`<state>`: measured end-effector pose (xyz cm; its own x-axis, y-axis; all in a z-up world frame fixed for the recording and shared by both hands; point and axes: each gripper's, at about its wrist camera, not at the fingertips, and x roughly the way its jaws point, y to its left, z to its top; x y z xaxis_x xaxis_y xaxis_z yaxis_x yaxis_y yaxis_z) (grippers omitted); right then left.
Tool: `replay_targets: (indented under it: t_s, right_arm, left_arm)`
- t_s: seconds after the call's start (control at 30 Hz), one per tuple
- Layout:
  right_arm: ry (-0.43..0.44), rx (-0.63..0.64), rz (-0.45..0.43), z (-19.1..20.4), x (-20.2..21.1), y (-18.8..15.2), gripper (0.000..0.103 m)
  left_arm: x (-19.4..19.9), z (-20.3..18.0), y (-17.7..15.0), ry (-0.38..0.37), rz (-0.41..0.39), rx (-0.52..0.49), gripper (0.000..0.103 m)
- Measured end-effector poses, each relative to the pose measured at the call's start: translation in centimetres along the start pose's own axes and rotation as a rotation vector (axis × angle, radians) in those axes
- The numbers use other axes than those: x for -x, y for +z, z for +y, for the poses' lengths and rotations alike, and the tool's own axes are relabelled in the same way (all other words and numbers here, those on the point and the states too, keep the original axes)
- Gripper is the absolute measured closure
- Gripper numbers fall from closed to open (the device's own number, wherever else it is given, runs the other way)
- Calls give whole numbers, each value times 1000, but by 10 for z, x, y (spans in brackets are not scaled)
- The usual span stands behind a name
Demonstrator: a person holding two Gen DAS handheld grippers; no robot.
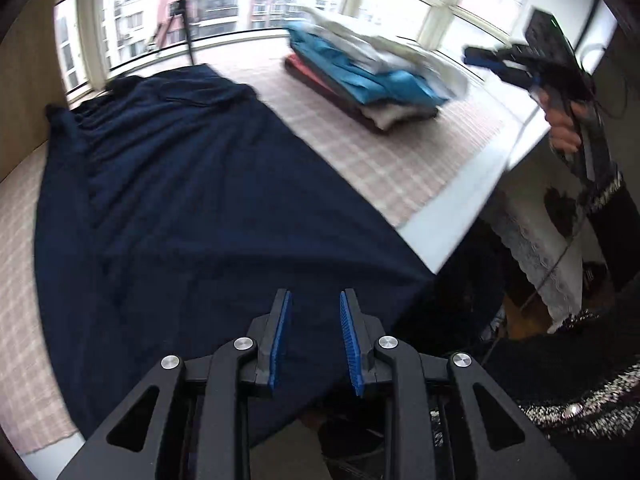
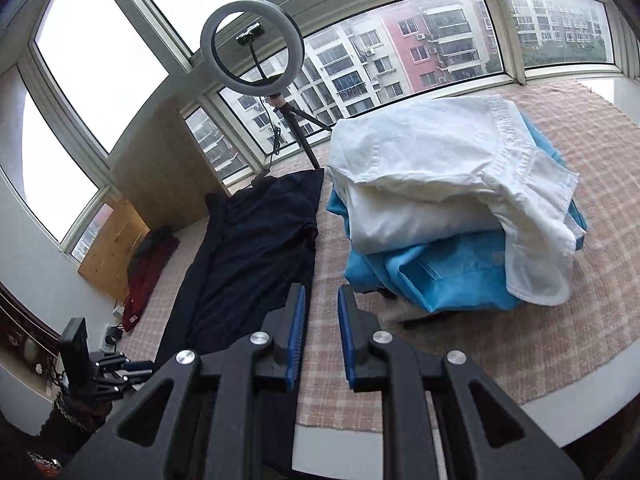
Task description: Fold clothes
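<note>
Left wrist: left tongs [image 1: 315,300] released over navy garment [image 1: 192,200] (right tongs [image 2: 322,294] likewise released).

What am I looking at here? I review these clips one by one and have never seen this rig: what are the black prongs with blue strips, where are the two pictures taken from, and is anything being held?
No robot here: a person holds a hand-operated gripper in each hand, with a fisheye camera on each looking along its two fingers. One picture is from the left gripper, the other from the right gripper. The blue strips are the finger pads. Both grippers are open and hold nothing. On the checked cloth lies a navy garment, spread out, its near edge hanging over the side. Beside it sits a pile of clothes, white on top of blue. By the window stands a ring light on a tripod.
</note>
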<state>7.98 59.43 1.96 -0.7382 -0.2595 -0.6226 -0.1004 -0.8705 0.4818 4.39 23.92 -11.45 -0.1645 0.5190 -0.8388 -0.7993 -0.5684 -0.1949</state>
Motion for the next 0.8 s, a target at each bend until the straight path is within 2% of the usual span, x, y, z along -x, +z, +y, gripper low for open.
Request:
replay_targets:
  t_s: [0.13, 0.23, 0.33, 0.47, 0.57, 0.63, 0.77, 0.8]
  right_arm:
    - [18, -56, -18, -7, 20, -23, 86]
    - [6, -80, -1, -10, 26, -43, 86]
    - [22, -100, 31, -12, 28, -62, 86]
    - [21, -103, 40, -12, 31, -78, 86]
    - [27, -113, 43, -15, 29, -87, 86]
    - [27, -117, 54, -15, 26, -90, 86]
    - [28, -92, 78, -7, 14, -87, 86]
    - [29, -79, 84, -3, 11, -85, 86]
  left_arm:
    - [-44, -72, -1, -6, -18, -164, 78]
    - [-69, -113, -4, 85, -43, -322, 76]
    - [-94, -137, -14, 172, -19, -456, 71]
    - [-117, -150, -27, 273, 14, -575, 71]
    - [-127, -162, -37, 351, -1, -677, 68]
    - [-135, -168, -39, 418, -9, -714, 65]
    - [-144, -170, -40, 481, -42, -746, 63]
    - [-144, -170, -39, 473, -47, -738, 64]
